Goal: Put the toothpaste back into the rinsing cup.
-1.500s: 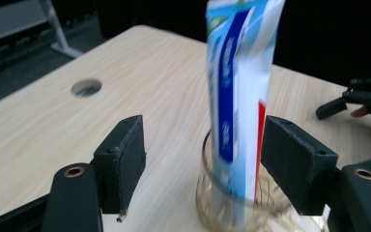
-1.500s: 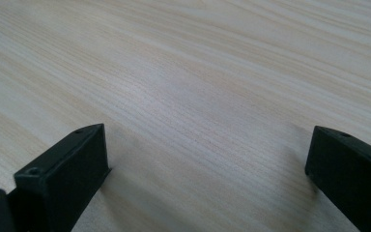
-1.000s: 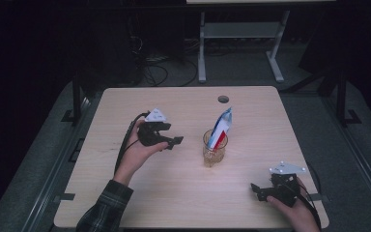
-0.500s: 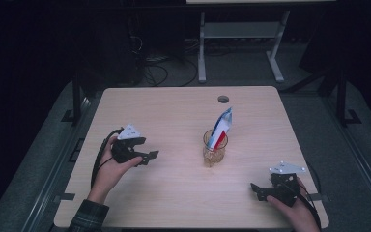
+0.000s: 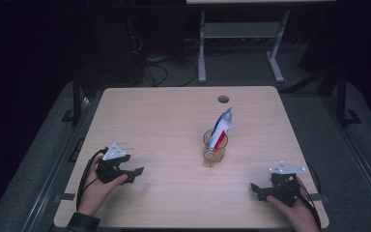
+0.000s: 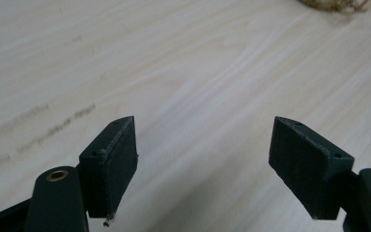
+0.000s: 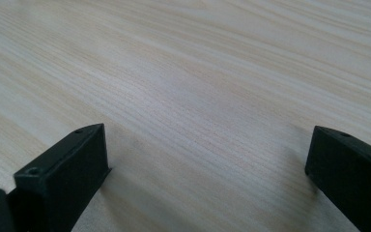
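Both grippers rest near the bench's near edge, jaws wide apart and holding nothing.

The right gripper [image 5: 257, 189] sits by the near right corner, the left gripper [image 5: 136, 173] toward the near left, each in a hand. Farther in, right of the bench's [image 5: 164, 116] middle, stands a clear glass cup [image 5: 215, 149], amber-tinted at its base, holding a white, blue and red tube [image 5: 221, 128] that leans upright, its crimped end tipped toward the far edge.

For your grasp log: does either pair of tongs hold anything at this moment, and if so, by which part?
Nothing is held. The left tongs and the right tongs both stand open over bare table, apart from the glass with the tube in it.
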Motion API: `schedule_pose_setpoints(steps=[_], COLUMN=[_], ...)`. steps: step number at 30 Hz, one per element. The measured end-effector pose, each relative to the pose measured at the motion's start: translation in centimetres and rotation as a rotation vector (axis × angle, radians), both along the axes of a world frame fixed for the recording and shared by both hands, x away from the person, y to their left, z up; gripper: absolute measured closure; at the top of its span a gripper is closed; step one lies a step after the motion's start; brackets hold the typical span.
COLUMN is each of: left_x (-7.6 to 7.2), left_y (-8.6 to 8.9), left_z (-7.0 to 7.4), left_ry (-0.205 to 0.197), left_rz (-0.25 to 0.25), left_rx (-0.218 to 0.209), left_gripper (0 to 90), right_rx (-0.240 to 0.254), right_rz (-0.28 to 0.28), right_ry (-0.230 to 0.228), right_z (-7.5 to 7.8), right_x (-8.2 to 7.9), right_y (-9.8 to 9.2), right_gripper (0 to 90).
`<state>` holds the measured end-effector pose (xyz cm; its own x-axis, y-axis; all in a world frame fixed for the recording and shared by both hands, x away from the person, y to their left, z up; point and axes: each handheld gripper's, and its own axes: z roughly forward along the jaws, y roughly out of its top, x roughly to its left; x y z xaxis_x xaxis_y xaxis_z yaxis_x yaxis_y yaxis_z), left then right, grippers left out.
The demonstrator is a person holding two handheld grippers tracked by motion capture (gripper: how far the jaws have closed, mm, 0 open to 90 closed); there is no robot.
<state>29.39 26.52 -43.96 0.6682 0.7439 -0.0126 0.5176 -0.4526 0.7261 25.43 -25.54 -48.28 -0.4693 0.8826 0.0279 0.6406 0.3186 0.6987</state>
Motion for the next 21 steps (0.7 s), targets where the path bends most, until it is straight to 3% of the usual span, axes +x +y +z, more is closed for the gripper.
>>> schedule_pose_setpoints(steps=[9,14,21], left_x=[-1.4,-1.7,-1.9], left_y=[0.7,0.8,0.9], left_z=[-1.7,-2.6,-3.0], left_ry=[0.013,0.022,0.021], left_rz=[0.035,0.055,0.049], left_rx=[0.022,0.071,0.045], left_gripper=[24.2,23.7,18.1], right_rx=[0.0,0.0,0.0], right_rz=[-0.001,-0.001,0.0], right_ry=[0.0,0.0,-0.001], right_z=[0.0,0.0,0.0], right_x=[0.0,0.0,0.0], right_y=[0.0,0.0,0.0], right_gripper=[0.7,0.7,0.7])
